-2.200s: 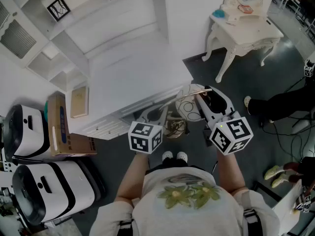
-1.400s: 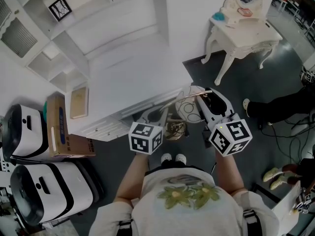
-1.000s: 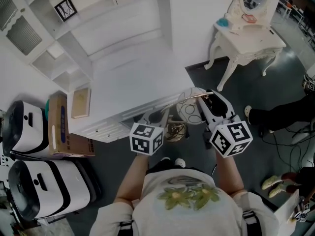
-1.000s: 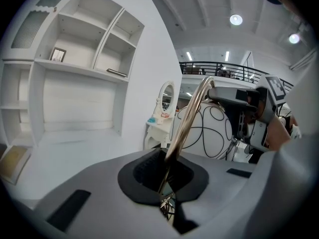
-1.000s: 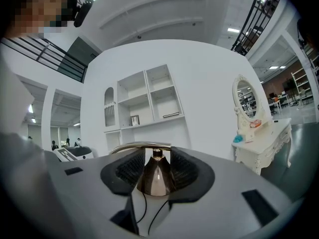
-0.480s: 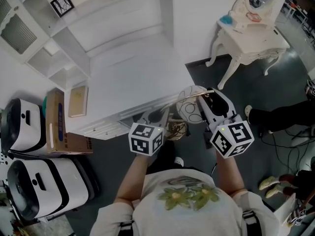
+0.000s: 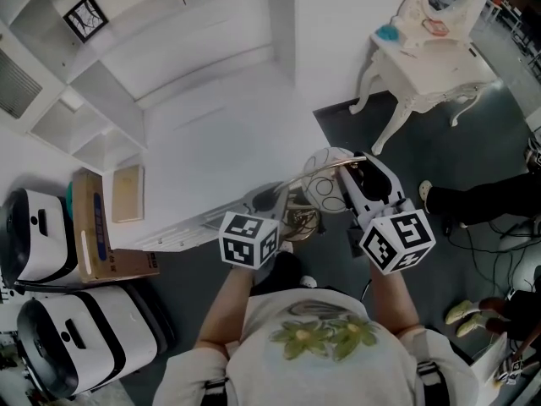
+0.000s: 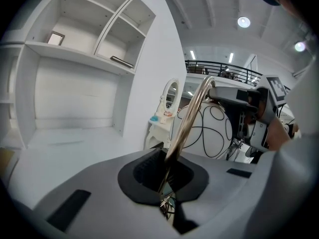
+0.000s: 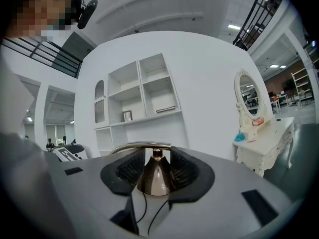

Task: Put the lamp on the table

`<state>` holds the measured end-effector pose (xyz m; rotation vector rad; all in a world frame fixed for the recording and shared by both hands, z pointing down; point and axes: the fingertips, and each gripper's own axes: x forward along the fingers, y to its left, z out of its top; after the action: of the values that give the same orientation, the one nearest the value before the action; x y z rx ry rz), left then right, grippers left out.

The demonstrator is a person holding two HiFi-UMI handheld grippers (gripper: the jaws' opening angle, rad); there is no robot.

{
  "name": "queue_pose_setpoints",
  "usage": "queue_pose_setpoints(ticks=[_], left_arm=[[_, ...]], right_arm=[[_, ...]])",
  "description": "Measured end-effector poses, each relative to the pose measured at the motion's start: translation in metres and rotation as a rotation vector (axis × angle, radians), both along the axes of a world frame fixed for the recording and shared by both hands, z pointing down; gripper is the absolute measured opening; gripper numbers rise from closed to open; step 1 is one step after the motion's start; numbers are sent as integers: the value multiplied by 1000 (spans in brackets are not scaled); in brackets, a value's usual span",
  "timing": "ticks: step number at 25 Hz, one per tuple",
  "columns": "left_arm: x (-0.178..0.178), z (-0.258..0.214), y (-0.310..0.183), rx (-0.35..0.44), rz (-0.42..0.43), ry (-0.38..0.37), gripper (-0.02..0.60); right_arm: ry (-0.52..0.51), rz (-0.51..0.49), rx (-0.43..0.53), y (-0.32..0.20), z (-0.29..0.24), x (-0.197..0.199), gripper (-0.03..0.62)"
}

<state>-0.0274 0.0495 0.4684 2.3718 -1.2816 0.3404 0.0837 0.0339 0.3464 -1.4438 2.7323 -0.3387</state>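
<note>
The lamp has a white globe shade with black wire loops (image 7: 324,180), a curved brass stem (image 8: 190,117) and a brass base (image 7: 297,220). Both grippers hold it in front of the person's chest. My left gripper (image 7: 272,201) is shut on the thin stem, seen between its pads in the left gripper view (image 8: 167,176). My right gripper (image 7: 355,174) is closed on the bronze cone (image 9: 155,176) at the shade's top, pads pressed on both sides. The white table (image 7: 224,129) lies just ahead, its front edge under the lamp.
White shelves (image 7: 76,24) rise behind the table. A cardboard box (image 7: 91,235) and two white machines (image 7: 38,222) stand at the left. A white vanity with a mirror (image 7: 423,53) is at the right. A person's black-clad leg (image 7: 482,193) and shoes (image 7: 478,303) lie on the dark floor.
The person has stepped toward the table, so its front edge now lies under the lamp. Both grippers keep the same hold on the lamp.
</note>
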Motion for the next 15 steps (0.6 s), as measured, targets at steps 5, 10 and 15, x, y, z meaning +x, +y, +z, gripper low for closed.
queue_pose_setpoints(ticks=[5,10,15], left_arm=[[-10,-7,-38,16,33,-10,26],[-21,-15,-75,41,61,-16,26],[-31,-22,-110,55,99,-17,26]], right_arm=[[-9,23,11,-34,-6,-9,175],[-14,49,34,-65,-13,-19,175],[-14,85,46,-94,-19,-29,175]])
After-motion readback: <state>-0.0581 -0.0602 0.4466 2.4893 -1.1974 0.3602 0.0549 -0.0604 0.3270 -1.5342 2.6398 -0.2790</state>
